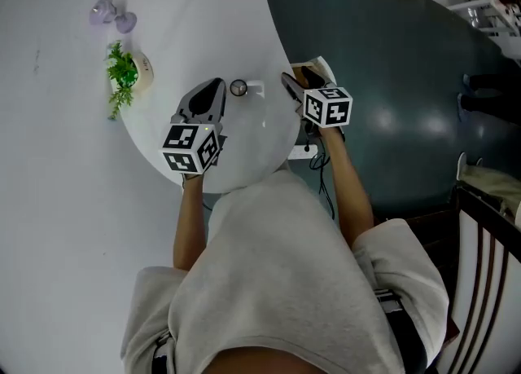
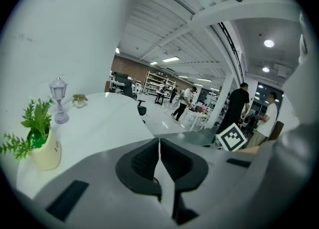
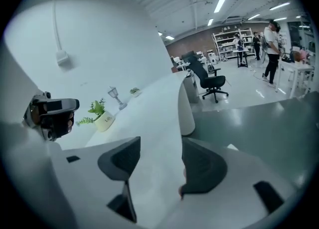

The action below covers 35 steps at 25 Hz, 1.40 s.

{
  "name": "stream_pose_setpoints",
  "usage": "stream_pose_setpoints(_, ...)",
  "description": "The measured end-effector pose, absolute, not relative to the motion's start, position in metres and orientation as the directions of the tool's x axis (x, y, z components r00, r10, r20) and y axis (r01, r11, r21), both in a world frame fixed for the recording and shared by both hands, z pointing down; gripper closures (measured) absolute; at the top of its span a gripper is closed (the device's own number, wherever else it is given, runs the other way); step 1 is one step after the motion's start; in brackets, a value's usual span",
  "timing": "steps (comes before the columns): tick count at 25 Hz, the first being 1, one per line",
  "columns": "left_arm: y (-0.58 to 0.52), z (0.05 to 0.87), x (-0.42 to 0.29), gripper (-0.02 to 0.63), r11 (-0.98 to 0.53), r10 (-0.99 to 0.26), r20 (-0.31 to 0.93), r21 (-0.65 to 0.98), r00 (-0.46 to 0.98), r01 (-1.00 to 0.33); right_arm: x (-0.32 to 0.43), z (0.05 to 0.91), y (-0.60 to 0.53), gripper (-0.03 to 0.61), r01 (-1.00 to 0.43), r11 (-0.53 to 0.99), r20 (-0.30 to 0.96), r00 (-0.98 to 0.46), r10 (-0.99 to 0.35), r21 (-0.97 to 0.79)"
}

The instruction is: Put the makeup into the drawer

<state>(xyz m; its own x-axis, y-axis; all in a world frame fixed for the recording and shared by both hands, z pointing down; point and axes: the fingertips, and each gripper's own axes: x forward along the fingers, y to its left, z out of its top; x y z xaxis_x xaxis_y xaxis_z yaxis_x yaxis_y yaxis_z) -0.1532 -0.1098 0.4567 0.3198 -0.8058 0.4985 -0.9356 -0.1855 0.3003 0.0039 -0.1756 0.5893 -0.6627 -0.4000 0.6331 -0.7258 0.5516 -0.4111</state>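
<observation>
The person stands at a curved white table (image 1: 244, 144), a gripper in each hand. The left gripper (image 1: 213, 87) hovers over the table top with its jaws pressed together and nothing between them; its own view (image 2: 159, 143) shows the two dark pads meeting along one thin line. The right gripper (image 1: 299, 81) hangs at the table's edge, released, its jaws well apart and empty (image 3: 159, 148), with only bare table showing through the gap. Between the two grippers a small round item (image 1: 238, 87) with a white piece beside it lies on the table, touched by neither; it looks like the makeup, though it is too small to be sure. Just under the right gripper, a white box-like shape (image 1: 324, 64) with something brownish inside juts from the table's edge; I cannot tell whether it is the drawer. Further along the table stand a potted plant (image 1: 122, 71), a little lantern ornament (image 2: 59, 101) and a second small plant (image 2: 79, 100).
</observation>
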Motion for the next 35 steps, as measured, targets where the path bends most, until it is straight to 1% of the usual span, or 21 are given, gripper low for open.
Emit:
stream_pose_setpoints(7, -0.085, 0.450, -0.188, 0.597, -0.106, -0.837, 0.490, 0.294, 0.245, -0.950, -0.085, 0.596, -0.141, 0.307, -0.606, 0.671, 0.636, -0.729, -0.253, -0.427)
stream_pose_setpoints(12, -0.065, 0.448, -0.217, 0.597, -0.049, -0.850, 0.490, 0.293, 0.194, -0.955, -0.126, 0.613, -0.114, 0.293, -0.546, 0.748, 0.683, -0.709, -0.173, -0.377)
stream_pose_setpoints(16, -0.054, 0.446, -0.233, 0.597, -0.019, -0.857, 0.487, 0.296, 0.168, -0.955, -0.139, 0.626, -0.102, 0.288, -0.494, 0.830, 0.739, -0.655, -0.157, -0.261)
stream_pose_setpoints(20, -0.046, 0.448, -0.243, 0.597, -0.004, -0.859, 0.488, 0.302, 0.158, -0.953, -0.148, 0.635, -0.097, 0.287, -0.462, 0.865, 0.771, -0.617, -0.155, -0.196)
stream_pose_setpoints(24, -0.042, 0.448, -0.248, 0.597, 0.001, -0.860, 0.486, 0.305, 0.155, -0.952, -0.149, 0.642, -0.095, 0.309, -0.477, 0.857, 0.785, -0.599, -0.158, -0.192)
stream_pose_setpoints(28, -0.039, 0.449, -0.252, 0.597, 0.004, -0.859, 0.488, 0.304, 0.152, -0.953, -0.147, 0.647, -0.096, 0.360, -0.514, 0.839, 0.792, -0.582, -0.186, -0.180)
stream_pose_setpoints(35, -0.038, 0.447, -0.246, 0.597, -0.009, -0.857, 0.489, 0.302, 0.163, -0.953, -0.145, 0.645, -0.097, 0.364, -0.527, 0.826, 0.779, -0.597, -0.189, -0.203)
